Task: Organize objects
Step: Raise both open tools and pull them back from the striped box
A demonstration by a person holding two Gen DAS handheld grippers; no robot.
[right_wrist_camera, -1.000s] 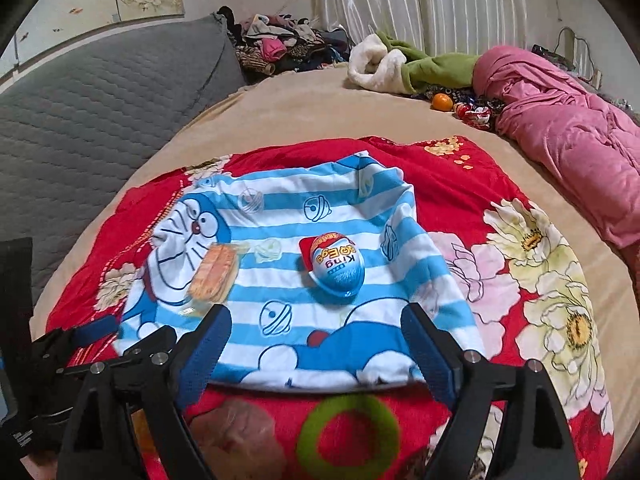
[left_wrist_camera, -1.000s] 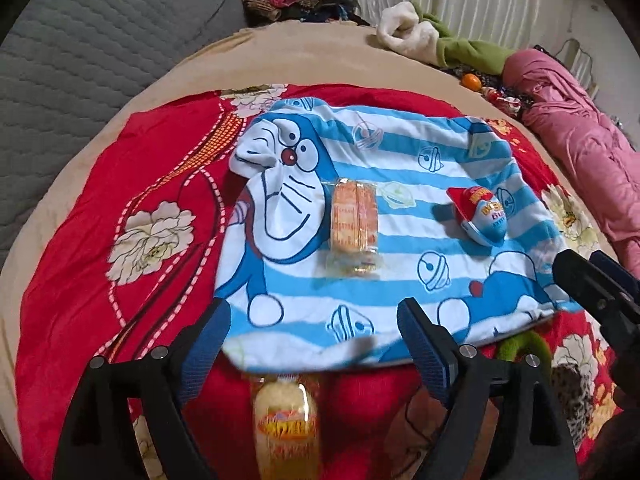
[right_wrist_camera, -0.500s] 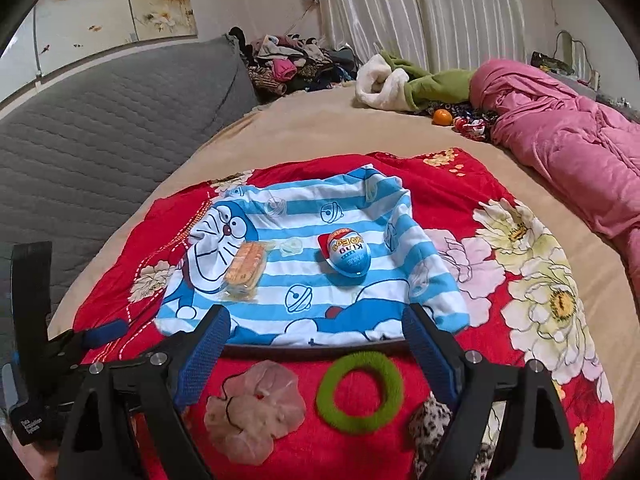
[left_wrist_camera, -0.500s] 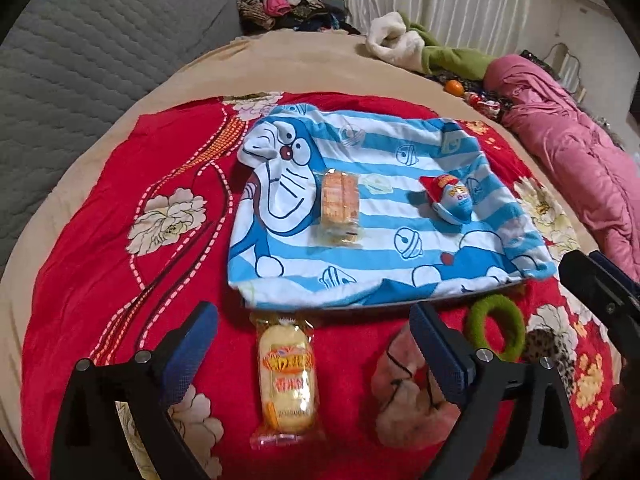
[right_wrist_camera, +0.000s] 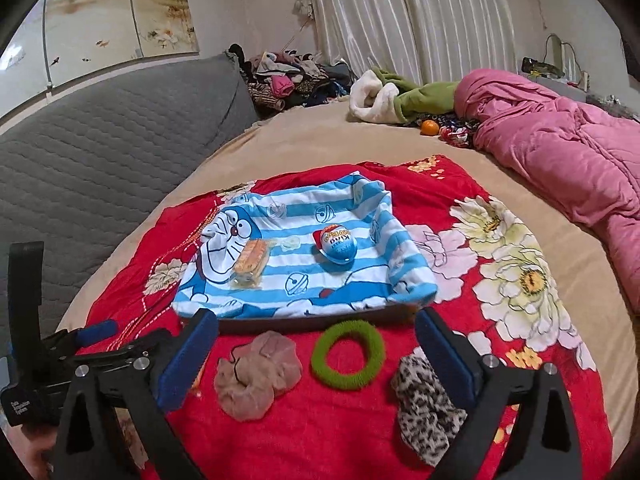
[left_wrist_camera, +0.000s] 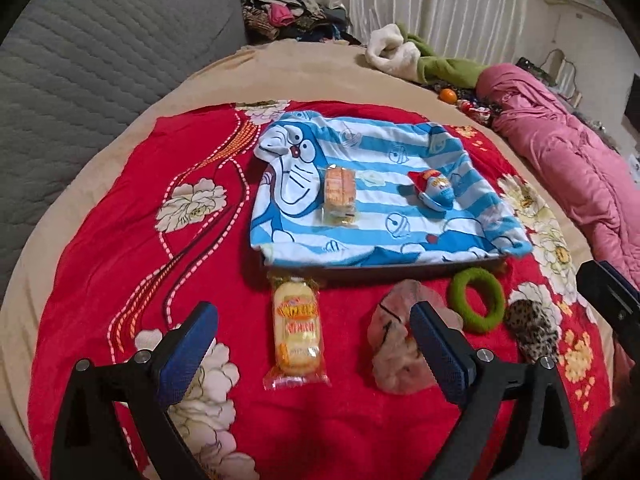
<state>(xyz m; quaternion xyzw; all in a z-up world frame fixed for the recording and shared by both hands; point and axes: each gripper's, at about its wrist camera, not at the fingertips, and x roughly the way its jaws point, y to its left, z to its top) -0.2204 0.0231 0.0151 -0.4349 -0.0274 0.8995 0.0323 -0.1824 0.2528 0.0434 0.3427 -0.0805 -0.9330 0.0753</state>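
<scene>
On the red floral blanket, a tray draped in a blue striped cartoon cloth is seen, with a biscuit packet and a chocolate egg on it. Just before the tray lie a wrapped cake, a pink scrunchie, a green ring and a leopard scrunchie. The left gripper is spread wide, empty; the right gripper is opening, nothing gripped.

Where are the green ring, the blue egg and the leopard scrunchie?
green ring (right_wrist_camera: 348,356): right wrist view, on its fuzzy band.
blue egg (right_wrist_camera: 338,246): right wrist view, on its blue shell.
leopard scrunchie (right_wrist_camera: 424,412): right wrist view, on its spotted cloth.
</scene>
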